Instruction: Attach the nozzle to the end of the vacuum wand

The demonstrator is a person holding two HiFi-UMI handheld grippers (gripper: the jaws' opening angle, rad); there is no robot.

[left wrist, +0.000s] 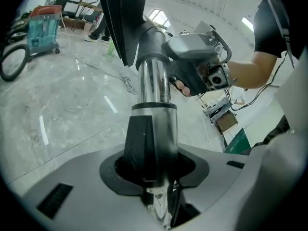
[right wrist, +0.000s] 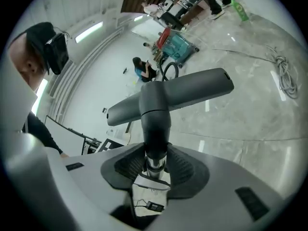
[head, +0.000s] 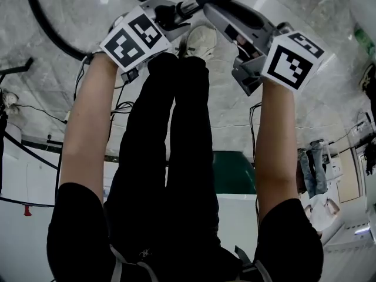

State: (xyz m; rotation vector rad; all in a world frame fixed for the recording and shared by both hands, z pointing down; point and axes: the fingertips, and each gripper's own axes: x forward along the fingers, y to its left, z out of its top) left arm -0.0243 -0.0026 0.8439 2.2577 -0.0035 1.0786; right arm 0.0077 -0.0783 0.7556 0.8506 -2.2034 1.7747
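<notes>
Both parts are in hand, above the floor (left wrist: pixel 72 105). The left hand-held gripper (left wrist: pixel 154 177) is clamped partway closed on the chrome vacuum wand (left wrist: pixel 153 88) at its black collar. The right hand-held gripper (right wrist: pixel 154 172) is closed, fairly wide, on the neck of the nozzle (right wrist: pixel 168 97). The neck appears already over the wand end; full seating likely remains. The nozzle is grey and T-shaped.

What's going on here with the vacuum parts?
A person has a hand-held claw in each hand and is putting a vacuum together. The left claw is clamped on the shiny wand. The right claw grips the grey T-shaped nozzle by its neck. In the left gripper view the nozzle's neck meets the wand's end, both held up in the air. I can't tell whether it is pushed fully home.
</notes>
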